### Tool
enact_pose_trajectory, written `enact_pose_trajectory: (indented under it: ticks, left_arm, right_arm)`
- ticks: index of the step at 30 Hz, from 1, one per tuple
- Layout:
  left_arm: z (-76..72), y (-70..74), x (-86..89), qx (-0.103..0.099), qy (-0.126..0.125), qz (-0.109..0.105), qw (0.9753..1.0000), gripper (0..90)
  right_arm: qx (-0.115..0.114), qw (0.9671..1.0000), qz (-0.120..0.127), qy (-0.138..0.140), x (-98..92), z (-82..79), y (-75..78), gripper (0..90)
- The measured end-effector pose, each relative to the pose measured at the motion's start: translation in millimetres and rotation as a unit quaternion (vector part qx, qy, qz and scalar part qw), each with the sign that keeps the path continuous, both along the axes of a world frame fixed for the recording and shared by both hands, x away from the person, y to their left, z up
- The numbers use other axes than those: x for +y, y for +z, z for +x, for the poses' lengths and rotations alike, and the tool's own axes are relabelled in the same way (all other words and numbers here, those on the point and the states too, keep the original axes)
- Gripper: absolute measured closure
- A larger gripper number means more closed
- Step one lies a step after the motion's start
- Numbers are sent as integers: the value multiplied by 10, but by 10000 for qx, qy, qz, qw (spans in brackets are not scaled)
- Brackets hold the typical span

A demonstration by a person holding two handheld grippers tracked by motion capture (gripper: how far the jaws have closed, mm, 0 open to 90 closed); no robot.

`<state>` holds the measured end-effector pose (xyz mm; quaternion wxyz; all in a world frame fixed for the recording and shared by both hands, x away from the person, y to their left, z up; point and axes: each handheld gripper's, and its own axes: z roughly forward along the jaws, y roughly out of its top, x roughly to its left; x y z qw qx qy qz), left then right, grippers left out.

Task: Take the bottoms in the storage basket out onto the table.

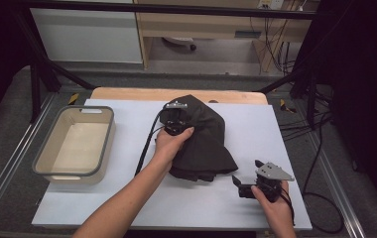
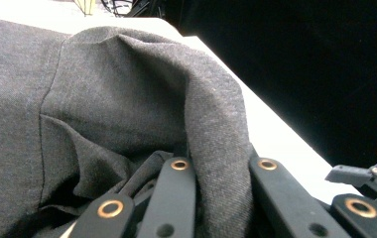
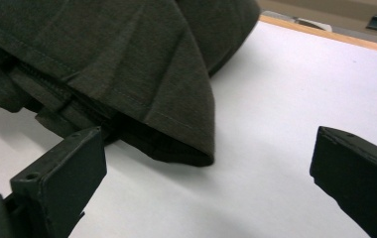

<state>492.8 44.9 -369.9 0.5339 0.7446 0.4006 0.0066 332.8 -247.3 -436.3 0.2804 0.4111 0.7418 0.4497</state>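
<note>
Cloth: a dark grey garment point(image 1: 204, 141) lies crumpled at the middle of the white table point(image 1: 127, 198), a folded corner pointing toward 5 o'clock.
Left gripper: the left gripper point(image 1: 175, 121) sits on the cloth's upper part, about 11 o'clock of its middle; in the left gripper view its jaws are pressed onto a ridge of fabric point(image 2: 216, 163) pinched between them.
Left hand: the left hand point(image 1: 169, 144) wraps the gripper from below, the forearm coming in from 7 o'clock.
Right gripper: the right gripper point(image 1: 243, 186) rests at 5 o'clock of the cloth, just beside that corner; its jaws are spread wide with only bare table between them, the hem point(image 3: 176, 148) just ahead.
Bin: a grey-rimmed bin point(image 1: 40, 158) stands at 9 o'clock, well apart from the cloth.
</note>
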Motion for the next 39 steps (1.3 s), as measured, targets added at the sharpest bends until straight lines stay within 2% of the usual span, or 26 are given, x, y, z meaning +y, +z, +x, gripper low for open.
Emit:
enact_pose_trajectory:
  ticks: [3,9,15,19,22,29,39]
  left_arm:
    - [-22,-7,-16,-85,-38,123,9999,851]
    - [-63,-6,-29,-193,-79,195,9996,850]
    - [-113,-26,-36,-198,-113,207,9995,851]
    - [-168,-45,-87,-267,-215,324,9989,852]
    - [-210,-87,-128,-233,-270,275,9990,851]
    - [-281,-184,-202,-221,-333,361,9985,851]
    - [-316,-379,-226,-141,-315,241,9991,850]
  right_arm:
    - [-1,9997,-127,-204,-47,-7,-13,23]
    - [23,9996,-51,-276,-96,15,-13,21]
    - [65,9994,-111,-310,-99,30,-29,22]
    - [52,9995,-109,-295,-95,35,-25,22]
    - [63,9995,-103,-295,-95,44,-31,21]
    - [82,9995,-102,-280,-82,50,-38,21]
    - [112,9996,-98,-224,-57,51,-45,21]
